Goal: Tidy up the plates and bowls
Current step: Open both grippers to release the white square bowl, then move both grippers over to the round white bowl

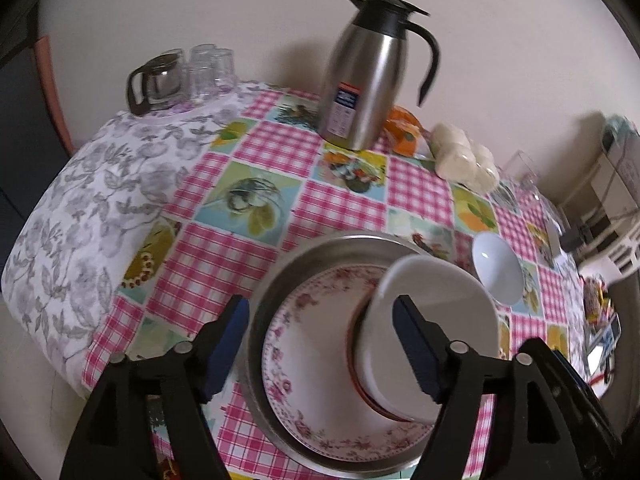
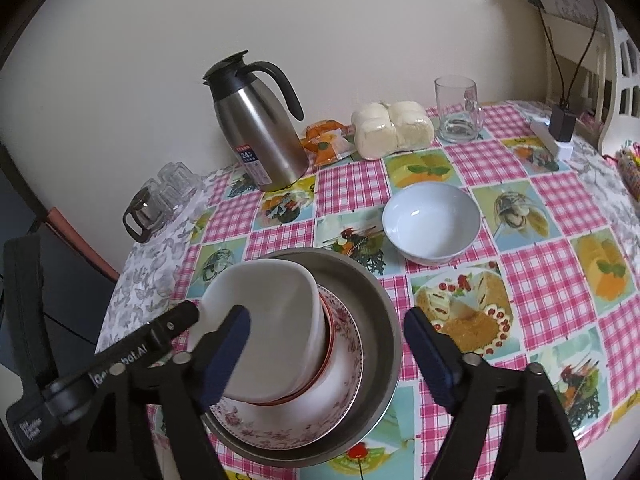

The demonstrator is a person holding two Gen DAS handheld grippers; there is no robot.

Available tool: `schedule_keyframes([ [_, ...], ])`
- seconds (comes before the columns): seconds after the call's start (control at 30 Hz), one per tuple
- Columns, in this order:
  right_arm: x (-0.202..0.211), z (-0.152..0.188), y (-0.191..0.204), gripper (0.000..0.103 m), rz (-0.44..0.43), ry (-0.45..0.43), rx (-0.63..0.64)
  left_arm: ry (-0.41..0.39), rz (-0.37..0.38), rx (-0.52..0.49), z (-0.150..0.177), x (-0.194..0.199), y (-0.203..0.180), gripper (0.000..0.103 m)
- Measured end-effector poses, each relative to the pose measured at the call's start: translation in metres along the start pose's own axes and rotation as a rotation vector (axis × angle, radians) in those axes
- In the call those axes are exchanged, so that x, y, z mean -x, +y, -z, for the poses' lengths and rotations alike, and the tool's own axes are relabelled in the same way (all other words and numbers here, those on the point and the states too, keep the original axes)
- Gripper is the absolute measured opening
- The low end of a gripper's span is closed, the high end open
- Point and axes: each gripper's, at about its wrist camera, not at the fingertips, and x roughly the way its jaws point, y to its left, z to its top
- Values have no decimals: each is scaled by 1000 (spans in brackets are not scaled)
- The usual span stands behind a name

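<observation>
A steel tray (image 1: 320,248) (image 2: 380,312) sits on the checked tablecloth. In it lies a pink floral plate (image 1: 312,360) (image 2: 344,384), with a red-rimmed dish (image 2: 326,344) on top and a white squarish bowl (image 1: 436,320) (image 2: 272,320) on that. A second white round bowl (image 1: 498,268) (image 2: 432,222) stands alone on the cloth to the right. My left gripper (image 1: 320,348) is open above the stack, its right finger over the white bowl. My right gripper (image 2: 326,356) is open above the stack too. The left gripper's arm (image 2: 120,360) shows at lower left.
A steel thermos jug (image 1: 368,76) (image 2: 260,128), a bag of white buns (image 2: 392,124) and an orange packet (image 2: 326,142) stand at the back. A glass mug (image 2: 458,110), a glass pot and tumblers (image 1: 180,76) and a charger (image 2: 560,128) are also on the table.
</observation>
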Motion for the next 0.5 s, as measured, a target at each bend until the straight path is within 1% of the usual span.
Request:
schedule_keyframes([
  [0.03, 0, 0, 0, 89, 2, -4, 3, -5, -4, 10, 0, 0, 2, 86],
  [0.17, 2, -1, 0, 102, 6, -20, 11, -19, -18, 36, -1, 1, 7, 86],
  [0.4, 3, -1, 0, 103, 7, -26, 18, -17, -35, 37, 0, -2, 7, 86],
  [0.5, 2, -1, -1, 103, 12, -22, 20, -14, -42, 30, 1, -4, 6, 90],
])
